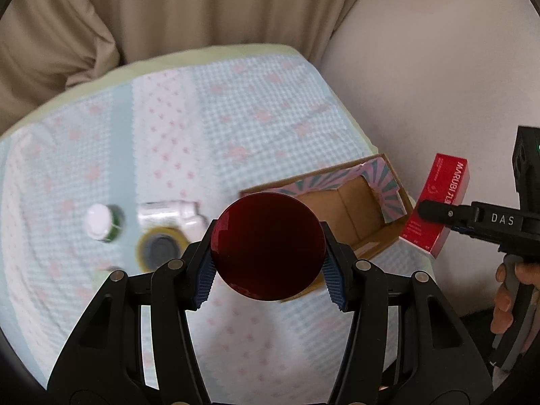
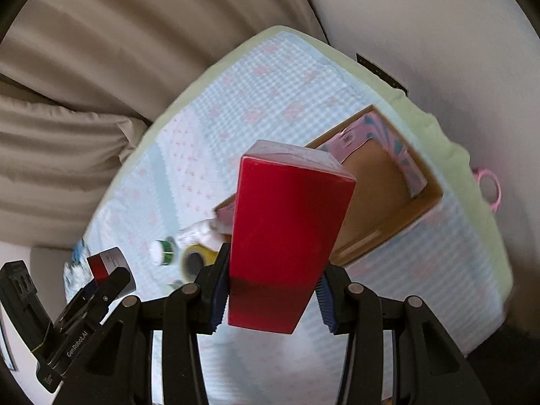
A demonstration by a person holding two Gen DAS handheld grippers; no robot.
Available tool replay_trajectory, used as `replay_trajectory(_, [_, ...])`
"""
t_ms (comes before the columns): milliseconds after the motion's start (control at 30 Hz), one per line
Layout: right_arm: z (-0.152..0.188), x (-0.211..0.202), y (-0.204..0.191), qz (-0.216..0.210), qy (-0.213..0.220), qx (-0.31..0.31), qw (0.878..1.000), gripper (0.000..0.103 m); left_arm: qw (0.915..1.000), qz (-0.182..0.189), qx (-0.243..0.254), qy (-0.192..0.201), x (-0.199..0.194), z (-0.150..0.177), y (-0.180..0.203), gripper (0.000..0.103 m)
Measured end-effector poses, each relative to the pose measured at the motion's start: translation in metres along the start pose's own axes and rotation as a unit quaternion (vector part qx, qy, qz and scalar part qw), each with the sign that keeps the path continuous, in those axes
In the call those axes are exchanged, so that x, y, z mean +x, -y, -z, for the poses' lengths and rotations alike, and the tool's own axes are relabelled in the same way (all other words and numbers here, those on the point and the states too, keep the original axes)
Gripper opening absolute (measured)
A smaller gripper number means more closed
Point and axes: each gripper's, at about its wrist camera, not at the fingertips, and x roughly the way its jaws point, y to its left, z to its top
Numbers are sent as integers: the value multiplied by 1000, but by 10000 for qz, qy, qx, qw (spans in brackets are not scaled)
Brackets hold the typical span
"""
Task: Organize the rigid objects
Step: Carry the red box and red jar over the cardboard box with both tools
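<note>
My left gripper (image 1: 268,263) is shut on a round dark red tin (image 1: 268,246) and holds it above the table, in front of an open cardboard box (image 1: 357,216). My right gripper (image 2: 271,298) is shut on a tall red carton (image 2: 287,233), held above the table near the box (image 2: 378,202). The carton (image 1: 437,202) and right gripper also show at the right of the left wrist view, beside the box. The left gripper with the tin (image 2: 101,266) shows at the lower left of the right wrist view.
A white-capped green bottle (image 1: 103,221), a white bottle lying down (image 1: 168,212) and a yellow tape roll (image 1: 160,248) lie on the checked cloth (image 1: 202,118). They also show in the right wrist view (image 2: 189,249). Beige curtain behind, wall to the right.
</note>
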Motion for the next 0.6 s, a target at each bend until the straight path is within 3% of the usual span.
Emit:
replay_trajectory(300, [-49,62,55,246,-761,-249,9965,41,9979,-91,90,-628,86,-7,46,51])
replay_trajectory(600, [-65,136,79,578,-1450,-658,9855,41,9905,-159,278,-1339,181,-2,69,51])
